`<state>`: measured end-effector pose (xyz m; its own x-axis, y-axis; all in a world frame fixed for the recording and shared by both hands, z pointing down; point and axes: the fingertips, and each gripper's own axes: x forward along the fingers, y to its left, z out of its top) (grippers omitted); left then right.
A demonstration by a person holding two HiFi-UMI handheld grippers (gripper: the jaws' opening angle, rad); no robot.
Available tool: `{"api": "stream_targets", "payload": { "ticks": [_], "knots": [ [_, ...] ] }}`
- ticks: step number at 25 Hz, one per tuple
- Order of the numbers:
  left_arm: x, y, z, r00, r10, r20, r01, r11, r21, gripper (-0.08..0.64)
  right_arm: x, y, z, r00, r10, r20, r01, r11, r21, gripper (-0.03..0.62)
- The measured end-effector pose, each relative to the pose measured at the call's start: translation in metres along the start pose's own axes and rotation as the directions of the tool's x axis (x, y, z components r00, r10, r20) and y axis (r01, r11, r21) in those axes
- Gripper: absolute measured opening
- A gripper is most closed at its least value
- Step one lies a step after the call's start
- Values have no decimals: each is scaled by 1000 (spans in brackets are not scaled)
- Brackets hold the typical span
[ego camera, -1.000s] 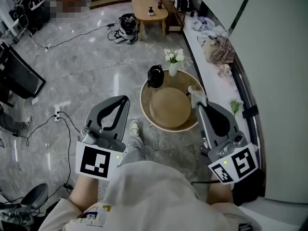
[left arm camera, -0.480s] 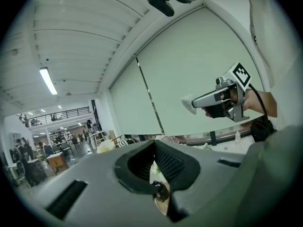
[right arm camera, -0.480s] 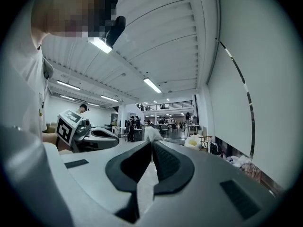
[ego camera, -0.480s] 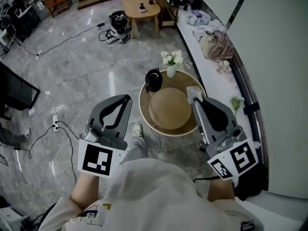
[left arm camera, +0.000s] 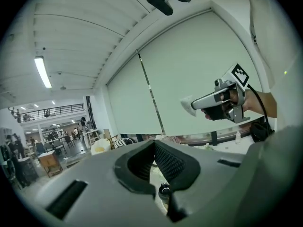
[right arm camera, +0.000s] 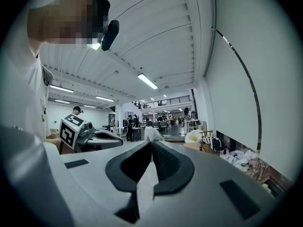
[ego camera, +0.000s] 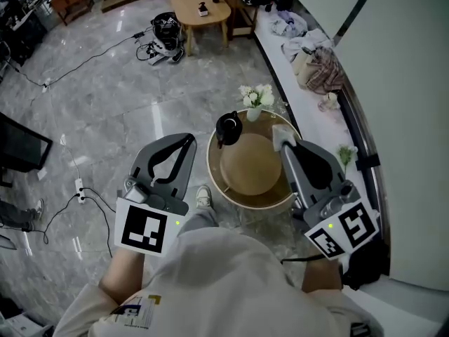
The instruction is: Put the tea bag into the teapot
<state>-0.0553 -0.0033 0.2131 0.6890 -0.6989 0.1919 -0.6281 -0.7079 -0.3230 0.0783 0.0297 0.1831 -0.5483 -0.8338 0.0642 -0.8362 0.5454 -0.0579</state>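
Two grippers hover at one round worktop point(ego camera: 245, 201). The right gripper point(ego camera: 283, 142) pinches a single white tea bag point(ego camera: 279, 133), seemingly by one edge, above the worktop's right side. The left gripper point(ego camera: 188, 141) is pressed together on nothing. One black teapot point(ego camera: 228, 128) stands at the far rim, near one vase of white flowers point(ego camera: 254, 98).

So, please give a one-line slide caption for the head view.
Right hand-held gripper holds a tea bag over the round table, black teapot nearby; left hand-held gripper shut, empty.
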Motion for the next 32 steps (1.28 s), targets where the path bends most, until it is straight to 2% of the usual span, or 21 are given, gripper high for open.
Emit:
{"api": "stream_targets", "payload": {
  "ticks": [3,7,14,20,26,32],
  "knots": [
    [16,27,-8,1000,-26,0,26,1000,-1,8,32,-3,3,1000,-3,2,3,1000,17,15],
    [37,55,-15,998,-64,8,64,998,3,8,63,-14,11,999,-15,35,12,996,85,15],
    [77,93,-31,994,-113,3,113,993,-11,8,110,-41,8,997,-77,-4,78,996,48,15],
    [103,106,-43,985,-171,5,171,985,-20,8,139,-58,2,994,-105,-18,105,993,59,15],
    [125,110,-52,983,-185,-10,185,982,-41,8,148,-76,-7,992,-113,-49,116,991,63,15],
    [129,89,-58,986,-164,-35,162,985,-57,8,133,-85,-27,994,-67,-84,76,991,113,15]
  ]
}}
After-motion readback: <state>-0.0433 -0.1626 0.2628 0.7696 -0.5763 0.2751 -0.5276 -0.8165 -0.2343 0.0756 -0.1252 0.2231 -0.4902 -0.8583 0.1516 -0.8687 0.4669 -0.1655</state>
